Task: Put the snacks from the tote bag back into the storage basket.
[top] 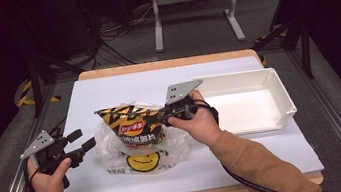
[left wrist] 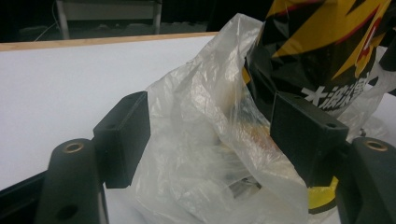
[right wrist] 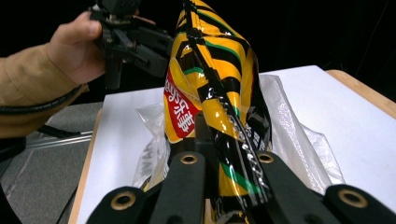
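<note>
Taking the plastic bag as our landmark, we start at its left. There our left tongs hover just beside the bag, jaws apart; in the left gripper view the crumpled clear film of the bag rises between the two black pads without either pad pressing on it. Our left hand grips the tool from below, near the front-left edge of the table, with the forearm coming in from the bottom and the tongs pointing right, toward the bag.

The bag itself lies near the middle of the table on the white sheet, its mouth loose and open, a yellow smiley face printed on its near side. Sticking out of its top is the chip packet, black and yellow with a red logo patch, its lower part still inside the film.

At the bag's right, our right tongs are clamped on the upper edge of the chip packet; the right gripper view shows the jaws squeezed together on the glossy seam. Our right hand reaches in from the right, the wrist angled left and the sleeve trailing toward the bottom-right corner.

Farther right of the bag, well apart from it, sits a white tray, clear of both hands.
</note>
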The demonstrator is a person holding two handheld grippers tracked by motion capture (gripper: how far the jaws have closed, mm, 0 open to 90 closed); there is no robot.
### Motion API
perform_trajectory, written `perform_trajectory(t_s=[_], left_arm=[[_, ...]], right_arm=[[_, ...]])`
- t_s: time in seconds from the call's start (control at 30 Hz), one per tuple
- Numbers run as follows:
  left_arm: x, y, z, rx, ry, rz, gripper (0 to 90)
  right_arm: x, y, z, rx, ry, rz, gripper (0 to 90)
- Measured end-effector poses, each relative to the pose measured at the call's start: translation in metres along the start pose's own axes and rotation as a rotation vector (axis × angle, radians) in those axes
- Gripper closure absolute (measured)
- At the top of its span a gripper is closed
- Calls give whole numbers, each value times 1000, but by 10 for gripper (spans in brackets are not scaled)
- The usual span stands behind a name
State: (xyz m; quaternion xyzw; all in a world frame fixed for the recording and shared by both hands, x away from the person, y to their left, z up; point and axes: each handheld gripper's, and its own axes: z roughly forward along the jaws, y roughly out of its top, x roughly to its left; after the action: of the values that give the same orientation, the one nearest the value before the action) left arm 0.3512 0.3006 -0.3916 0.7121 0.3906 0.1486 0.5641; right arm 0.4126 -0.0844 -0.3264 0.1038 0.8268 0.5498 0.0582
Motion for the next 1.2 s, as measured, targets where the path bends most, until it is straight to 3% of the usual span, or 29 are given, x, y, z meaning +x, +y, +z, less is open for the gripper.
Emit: perform_trajectory(t_s=[0.33,0.43,0.7,0.87,1.03,1.2], left_arm=[[-4,2,0,10,-17,21,342],[-6,2,4,33,-40,33,367],[-10,-4,22,112,-84,44,547],[-12,-6,27,165,-73,73,786],[-13,-9,34,211,-56,99,883],[-13,-12,39,252,-33,99,900]], right_arm=[[-1,16,-2,-13,2,11,887],[-2,19,-3,-20,0,10,889],[-3,22,-2,-55,24,7,896],[-3,24,-3,-69,31,3,898],[-2,28,-5,-80,39,3,898],[-2,31,-8,-92,40,4,899]])
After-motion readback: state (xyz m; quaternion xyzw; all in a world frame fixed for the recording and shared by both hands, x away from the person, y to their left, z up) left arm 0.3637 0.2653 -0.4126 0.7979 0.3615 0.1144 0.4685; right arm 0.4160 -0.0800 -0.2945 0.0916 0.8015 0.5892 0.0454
